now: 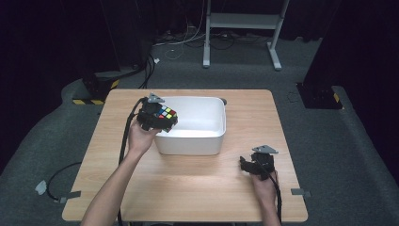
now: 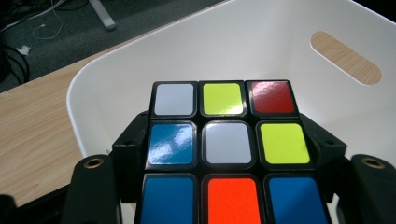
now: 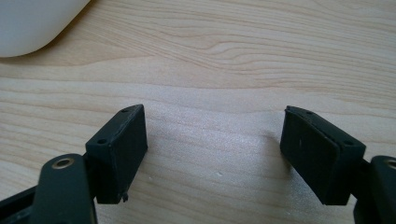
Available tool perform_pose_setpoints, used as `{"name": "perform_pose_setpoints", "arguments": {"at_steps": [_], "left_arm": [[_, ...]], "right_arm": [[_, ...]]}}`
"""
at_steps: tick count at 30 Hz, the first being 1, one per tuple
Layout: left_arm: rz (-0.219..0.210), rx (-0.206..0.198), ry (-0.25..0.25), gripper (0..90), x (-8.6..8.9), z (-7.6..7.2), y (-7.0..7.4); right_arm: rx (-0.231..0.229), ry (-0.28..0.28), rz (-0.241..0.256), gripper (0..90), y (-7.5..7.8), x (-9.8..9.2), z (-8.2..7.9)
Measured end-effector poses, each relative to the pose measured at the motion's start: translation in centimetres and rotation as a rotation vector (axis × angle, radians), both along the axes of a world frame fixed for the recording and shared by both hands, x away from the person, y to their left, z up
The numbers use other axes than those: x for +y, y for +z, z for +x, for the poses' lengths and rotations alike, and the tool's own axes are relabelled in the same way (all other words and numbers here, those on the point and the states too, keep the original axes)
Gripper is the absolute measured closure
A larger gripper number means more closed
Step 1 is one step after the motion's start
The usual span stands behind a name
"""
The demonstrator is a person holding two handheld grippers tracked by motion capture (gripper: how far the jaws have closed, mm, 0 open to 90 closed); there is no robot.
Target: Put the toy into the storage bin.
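Observation:
My left gripper [image 1: 162,120] is shut on a puzzle cube [image 1: 166,114] with coloured stickers, held over the left rim of the white tub [image 1: 207,136]. In the left gripper view the cube [image 2: 229,149] sits between the two black jaws, its top face showing white, yellow, red, blue and orange squares, with the tub's inner wall [image 2: 261,51] behind it. My right gripper [image 1: 247,165] rests low over the table near the front right, open. In the right gripper view its fingers [image 3: 119,149] stand wide apart with bare wood between them.
The wooden table [image 1: 197,188] has free room in front of and to the right of the tub. A tub corner [image 3: 32,28] shows at the top left of the right gripper view. Cables trail off the table's left side. A metal stand [image 1: 244,28] is on the floor beyond.

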State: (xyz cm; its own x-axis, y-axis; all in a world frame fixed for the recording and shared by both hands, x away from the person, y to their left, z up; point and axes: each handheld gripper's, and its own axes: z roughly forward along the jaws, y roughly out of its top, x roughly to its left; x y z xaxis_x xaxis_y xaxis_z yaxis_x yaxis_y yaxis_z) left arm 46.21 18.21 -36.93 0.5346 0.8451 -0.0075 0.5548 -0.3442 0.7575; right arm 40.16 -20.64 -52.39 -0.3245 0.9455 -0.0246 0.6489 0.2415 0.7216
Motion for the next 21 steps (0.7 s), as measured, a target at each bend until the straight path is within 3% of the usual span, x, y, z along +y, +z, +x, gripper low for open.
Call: {"name": "perform_pose_setpoints", "arguments": {"at_steps": [21], "left_arm": [[-0.003, -0.010, 0.009, 33.6, 1.1, -0.9, -0.2]], "right_arm": [[0.000, -0.001, 0.001, 22.6, 0.0, 0.0, 0.0]]}}
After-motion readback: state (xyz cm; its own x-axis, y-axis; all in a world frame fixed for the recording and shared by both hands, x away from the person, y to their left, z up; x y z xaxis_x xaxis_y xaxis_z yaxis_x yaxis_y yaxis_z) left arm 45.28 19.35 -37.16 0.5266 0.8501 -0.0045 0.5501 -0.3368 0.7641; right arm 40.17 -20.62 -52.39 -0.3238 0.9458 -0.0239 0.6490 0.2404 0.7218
